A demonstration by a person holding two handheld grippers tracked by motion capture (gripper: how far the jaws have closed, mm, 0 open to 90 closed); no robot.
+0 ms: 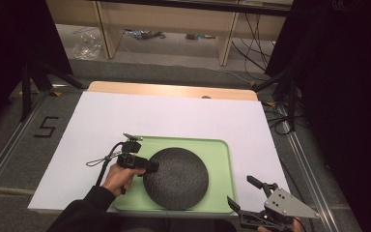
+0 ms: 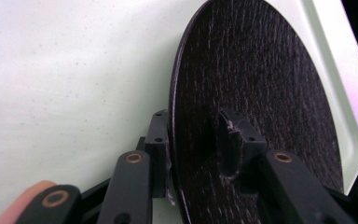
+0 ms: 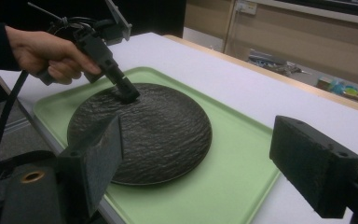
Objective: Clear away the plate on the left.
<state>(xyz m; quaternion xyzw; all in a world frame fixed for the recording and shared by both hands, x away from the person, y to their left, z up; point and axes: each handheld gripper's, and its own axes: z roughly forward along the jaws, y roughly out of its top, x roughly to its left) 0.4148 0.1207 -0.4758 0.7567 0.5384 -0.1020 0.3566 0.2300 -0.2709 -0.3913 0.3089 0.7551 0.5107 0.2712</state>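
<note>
A round black plate (image 1: 176,178) with a rippled surface lies on a light green tray (image 1: 221,164) on the white table. My left gripper (image 1: 150,166) is shut on the plate's left rim. In the left gripper view one jaw sits under the plate (image 2: 251,107) and the other presses on its top face. The right gripper view shows the plate (image 3: 149,130) and the left gripper (image 3: 128,92) clamped on its far edge. My right gripper (image 1: 244,192) stands open at the table's front right corner, off the tray and holding nothing.
The white table cover (image 1: 174,116) stretches bare beyond the tray (image 3: 223,186). A wooden table edge (image 1: 174,90) runs along the back. Black stands and cables sit on the floor at both sides. The left gripper's cable loops left of the hand.
</note>
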